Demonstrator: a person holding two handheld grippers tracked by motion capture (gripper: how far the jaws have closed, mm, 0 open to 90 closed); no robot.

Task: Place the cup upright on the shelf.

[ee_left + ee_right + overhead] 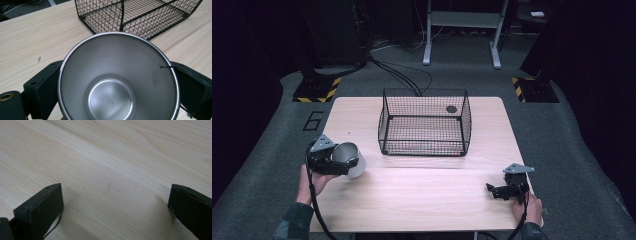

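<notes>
A person's left gripper [343,161] clamps a steel cup [348,157] at the nine o'clock side of a pale wooden table [422,195], jaws pressed against the cup's outer wall on either side. The left gripper view looks straight into the cup [117,82], its mouth tipped toward the camera and the number 304 stamped on its base, with a black wire basket [130,15] just beyond at twelve o'clock. In the high view the basket [424,122] stands at the table's centre, toward twelve o'clock, well apart from the cup. The right gripper [498,191] rests low at five o'clock, jaws spread wide over bare wood [115,170], holding nothing.
</notes>
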